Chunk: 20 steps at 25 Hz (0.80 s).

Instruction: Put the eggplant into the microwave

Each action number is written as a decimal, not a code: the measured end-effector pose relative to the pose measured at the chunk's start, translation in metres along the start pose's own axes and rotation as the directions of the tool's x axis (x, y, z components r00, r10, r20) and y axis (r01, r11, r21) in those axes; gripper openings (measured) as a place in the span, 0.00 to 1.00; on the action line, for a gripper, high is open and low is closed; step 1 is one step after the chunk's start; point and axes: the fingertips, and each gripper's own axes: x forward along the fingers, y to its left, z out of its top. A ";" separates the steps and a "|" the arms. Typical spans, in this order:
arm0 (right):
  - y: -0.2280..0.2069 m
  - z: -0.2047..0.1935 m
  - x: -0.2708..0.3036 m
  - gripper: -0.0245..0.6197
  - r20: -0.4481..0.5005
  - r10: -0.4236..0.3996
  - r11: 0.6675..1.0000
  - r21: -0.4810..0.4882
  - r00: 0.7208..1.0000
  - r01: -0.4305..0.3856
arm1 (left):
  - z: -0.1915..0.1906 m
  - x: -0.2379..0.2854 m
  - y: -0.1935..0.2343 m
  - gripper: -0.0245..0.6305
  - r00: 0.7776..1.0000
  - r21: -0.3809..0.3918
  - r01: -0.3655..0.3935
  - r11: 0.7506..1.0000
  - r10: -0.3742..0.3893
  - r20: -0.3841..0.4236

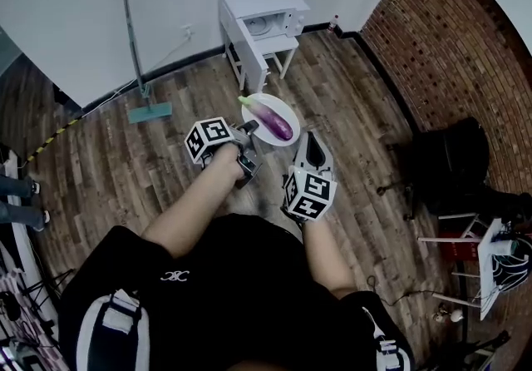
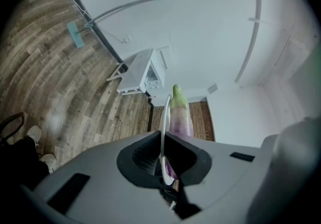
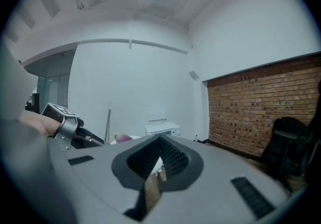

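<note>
A purple eggplant with a green stem lies on a white plate, held in the air above the wood floor. My left gripper is shut on the plate's near-left rim. In the left gripper view the plate rim runs edge-on between the jaws, with the eggplant just right of it. My right gripper hangs a little right of the plate, jaws together and holding nothing. The white microwave sits on a white stand by the far wall, its inside showing.
A long-handled mop leans on the wall left of the microwave. A brick wall runs along the right. A black chair and clutter stand at right. Someone's shoes show at the left edge. Wood floor lies between me and the microwave.
</note>
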 end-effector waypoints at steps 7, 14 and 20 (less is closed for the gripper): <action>0.005 -0.023 -0.010 0.05 -0.029 -0.053 0.998 0.018 0.998 0.054 | -0.002 0.009 0.013 0.06 0.998 -0.011 0.005 1.000 -0.006 -0.070; -0.027 -0.025 0.005 0.05 -0.041 -0.116 0.991 0.058 0.992 0.118 | -0.009 0.034 0.017 0.06 0.994 -0.018 -0.010 1.000 0.008 -0.107; -0.057 -0.021 0.045 0.05 -0.040 -0.088 0.995 0.045 0.995 0.090 | 0.003 0.075 0.002 0.06 0.997 -0.010 -0.018 1.000 0.017 -0.073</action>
